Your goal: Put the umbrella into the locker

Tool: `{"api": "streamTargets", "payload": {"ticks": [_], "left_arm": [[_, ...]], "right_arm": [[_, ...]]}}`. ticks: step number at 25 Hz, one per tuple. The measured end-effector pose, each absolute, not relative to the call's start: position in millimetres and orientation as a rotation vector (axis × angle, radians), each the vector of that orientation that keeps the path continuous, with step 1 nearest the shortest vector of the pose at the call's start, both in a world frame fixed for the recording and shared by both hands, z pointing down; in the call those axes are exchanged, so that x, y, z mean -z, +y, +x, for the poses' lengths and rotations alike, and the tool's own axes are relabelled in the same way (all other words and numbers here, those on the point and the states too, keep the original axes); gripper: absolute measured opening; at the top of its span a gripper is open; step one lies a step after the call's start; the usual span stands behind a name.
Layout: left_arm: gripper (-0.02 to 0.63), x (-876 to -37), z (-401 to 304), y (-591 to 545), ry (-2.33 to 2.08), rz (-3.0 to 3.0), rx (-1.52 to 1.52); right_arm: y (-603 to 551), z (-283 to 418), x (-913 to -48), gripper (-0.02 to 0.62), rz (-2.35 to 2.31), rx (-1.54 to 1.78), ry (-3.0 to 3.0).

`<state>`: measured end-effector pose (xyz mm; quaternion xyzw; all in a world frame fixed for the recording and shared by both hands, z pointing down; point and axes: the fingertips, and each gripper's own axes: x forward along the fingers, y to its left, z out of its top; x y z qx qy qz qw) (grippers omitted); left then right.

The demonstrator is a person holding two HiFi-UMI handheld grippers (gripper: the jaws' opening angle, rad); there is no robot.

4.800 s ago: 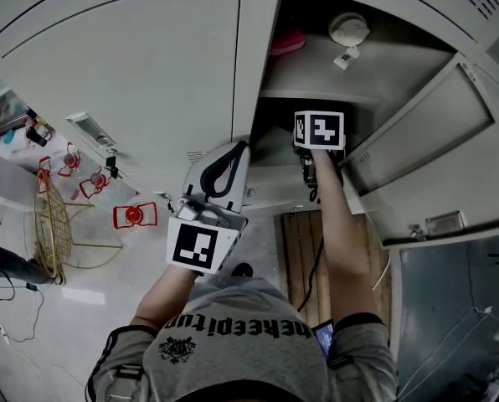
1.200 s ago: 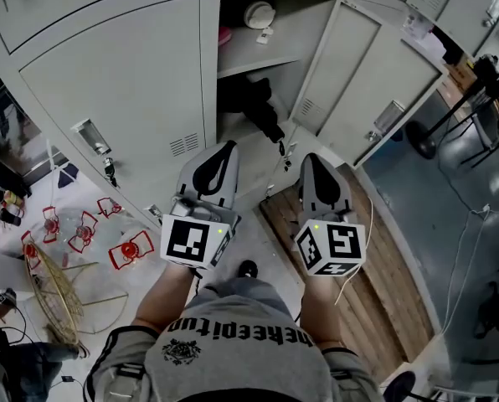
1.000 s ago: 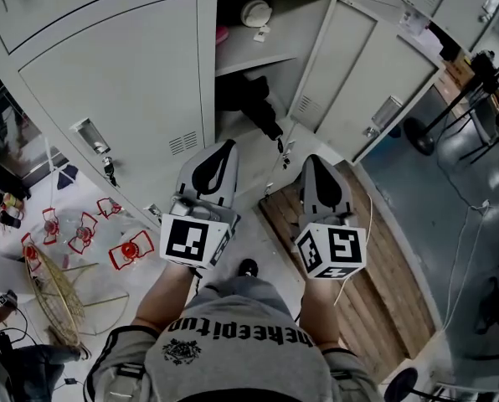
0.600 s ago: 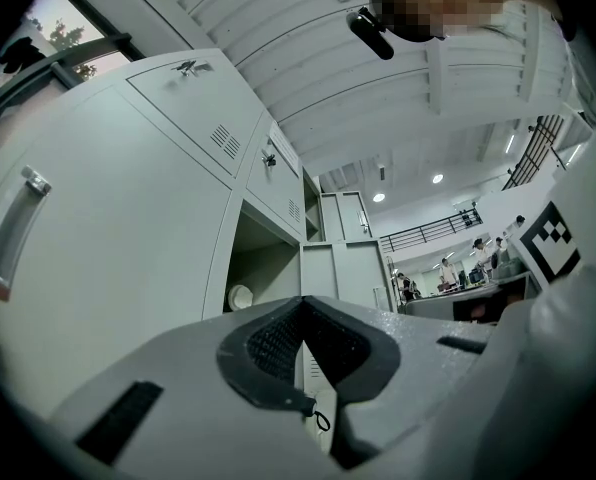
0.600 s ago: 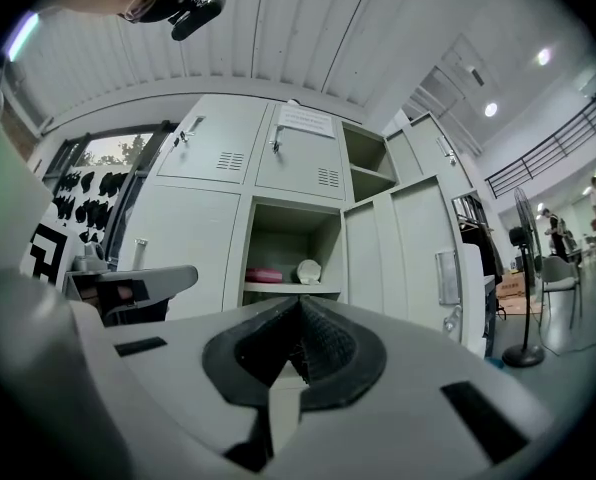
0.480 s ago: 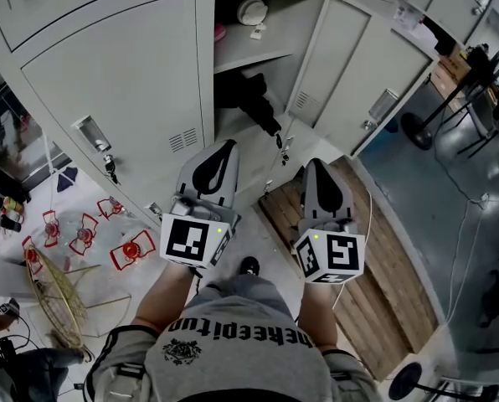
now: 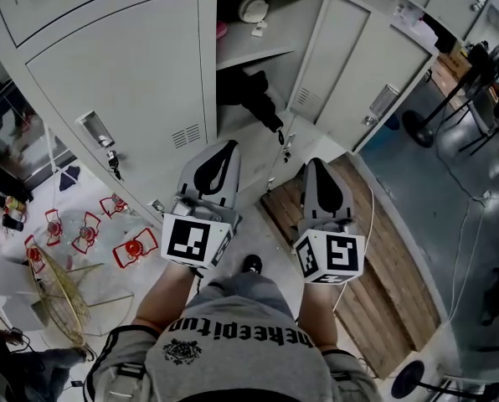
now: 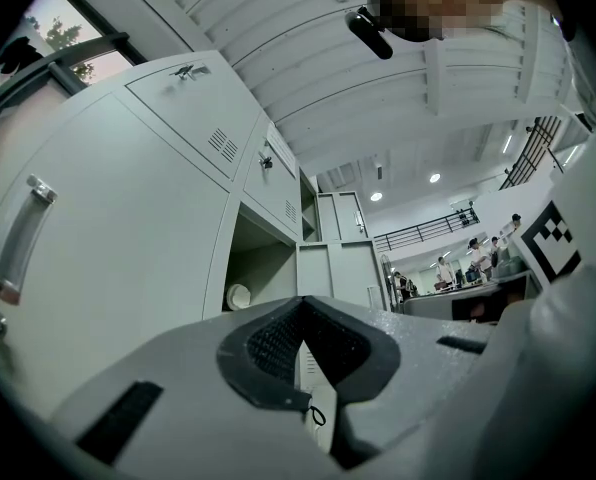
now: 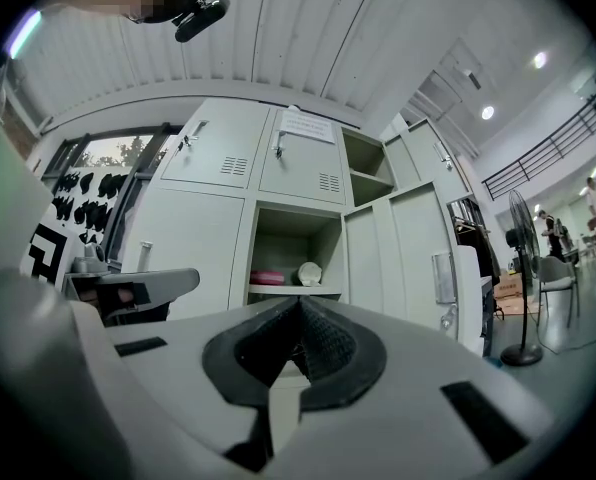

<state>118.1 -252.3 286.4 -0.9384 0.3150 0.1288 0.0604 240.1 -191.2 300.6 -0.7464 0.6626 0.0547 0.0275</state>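
**A:** How do the two grippers stand?

**B:** The left gripper has its jaws pressed together at the tips, and nothing is between the ribbed pads. The right gripper is the same: clenched and empty. The person holds them side by side, a little apart, in front of the body. Both point toward the lockers. Each carries its marker cube at the near end, the left cube and the right cube.

**A:** And the umbrella, where is it?

**B:** The black folded umbrella lies inside the open locker, in the part under the shelf. One end of it reaches toward the front edge at the bottom, on the door side. No gripper touches it.

**A:** What is on the shelf?

**B:** A pink thing at the left, a white round thing further back, and a small white piece just in front of that one. I cannot tell what they are.

**A:** And around the locker?

**B:** Its door stands open to the right. At the left is a closed locker door with a handle and vent slots. On the floor, a wooden pallet lies under the right gripper. Some red wire frames stand at the left, near the bottom of the closed lockers. A black shoe of the person shows between the two cubes. Further to the right, a standing fan is on the floor, well apart from the locker.
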Motion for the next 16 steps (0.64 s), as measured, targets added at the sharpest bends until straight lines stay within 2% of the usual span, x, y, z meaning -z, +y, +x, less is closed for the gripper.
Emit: {"api": "streamTargets", "payload": {"ticks": [16], "left_arm": [[0.003, -287.0, 108.0, -241.9, 0.950, -2.839, -0.386]], "right_arm": [[-182.8, 229.7, -300.1, 0.002, -2.286, -0.155, 2.045]]}}
